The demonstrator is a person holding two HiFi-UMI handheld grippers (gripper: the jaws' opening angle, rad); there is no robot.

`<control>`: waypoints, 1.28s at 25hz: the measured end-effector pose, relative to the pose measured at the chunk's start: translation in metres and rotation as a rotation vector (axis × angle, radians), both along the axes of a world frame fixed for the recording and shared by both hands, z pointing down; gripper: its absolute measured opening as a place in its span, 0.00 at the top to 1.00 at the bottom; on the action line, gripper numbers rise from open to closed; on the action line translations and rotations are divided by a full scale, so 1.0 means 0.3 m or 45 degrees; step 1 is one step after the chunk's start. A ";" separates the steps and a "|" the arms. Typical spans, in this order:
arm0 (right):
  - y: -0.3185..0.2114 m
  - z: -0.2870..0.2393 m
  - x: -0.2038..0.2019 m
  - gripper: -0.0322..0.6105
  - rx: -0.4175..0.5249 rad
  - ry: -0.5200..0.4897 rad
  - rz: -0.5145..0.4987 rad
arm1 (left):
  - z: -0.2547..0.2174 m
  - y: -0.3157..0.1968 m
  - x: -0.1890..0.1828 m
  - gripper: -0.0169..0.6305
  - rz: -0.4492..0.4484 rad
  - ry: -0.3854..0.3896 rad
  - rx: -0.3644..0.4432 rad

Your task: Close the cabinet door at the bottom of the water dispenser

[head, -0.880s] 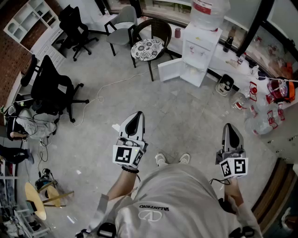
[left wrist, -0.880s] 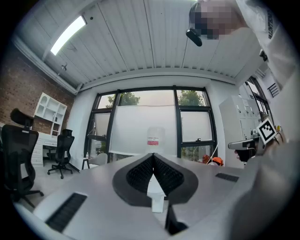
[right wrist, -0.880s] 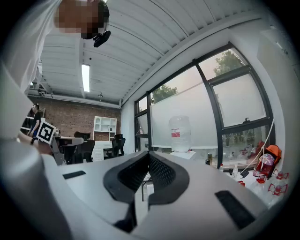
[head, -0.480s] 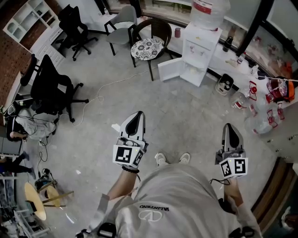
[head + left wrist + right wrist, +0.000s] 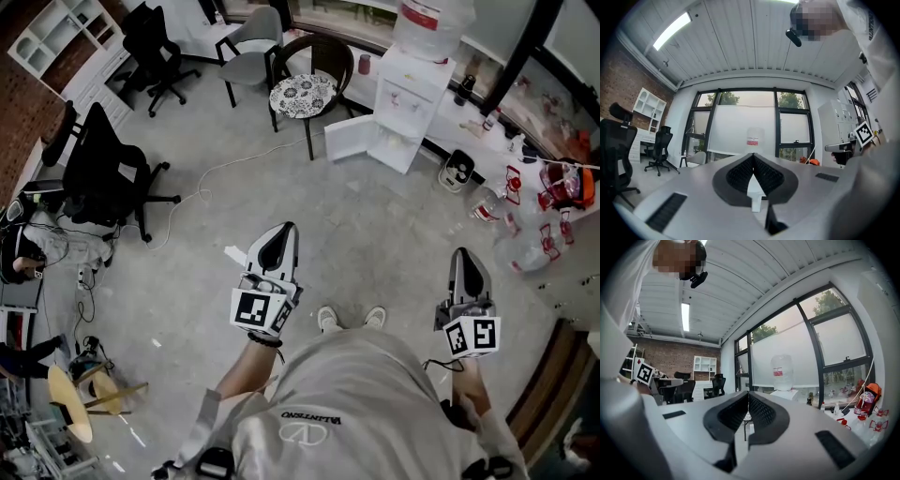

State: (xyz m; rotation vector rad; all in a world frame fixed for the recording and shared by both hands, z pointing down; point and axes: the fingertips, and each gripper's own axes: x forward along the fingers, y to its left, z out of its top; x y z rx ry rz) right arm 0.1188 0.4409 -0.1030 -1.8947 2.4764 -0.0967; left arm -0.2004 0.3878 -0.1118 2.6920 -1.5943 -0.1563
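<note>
The white water dispenser stands far ahead by the window wall, a large bottle on top. Its bottom cabinet door hangs open, swung out to the left. My left gripper and right gripper are both held level in front of the person, well short of the dispenser, jaws shut with nothing between them. In the left gripper view the bottle shows just above the shut jaws. In the right gripper view the bottle and dispenser top sit right of the shut jaws.
A dark chair with a patterned cushion stands left of the open door, a grey chair behind it. A black office chair and a cable lie on the left floor. Water bottles and red items crowd the right.
The view has shifted slightly toward the dispenser; both grippers stay shut and keep their places in front of the person.
</note>
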 end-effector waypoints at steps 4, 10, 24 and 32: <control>-0.010 -0.001 -0.080 0.93 -0.010 0.013 -0.006 | 0.018 -0.008 -0.054 0.97 0.034 0.023 -0.008; -0.013 0.016 -0.208 0.93 -0.005 0.020 -0.025 | 0.073 -0.010 -0.132 0.97 0.074 0.024 -0.037; -0.075 0.016 -0.272 0.93 -0.008 0.009 -0.028 | 0.090 -0.053 -0.181 0.97 0.083 0.048 -0.036; -0.176 0.025 -0.256 0.93 -0.003 -0.001 -0.052 | 0.081 -0.147 -0.155 0.97 0.052 0.034 -0.054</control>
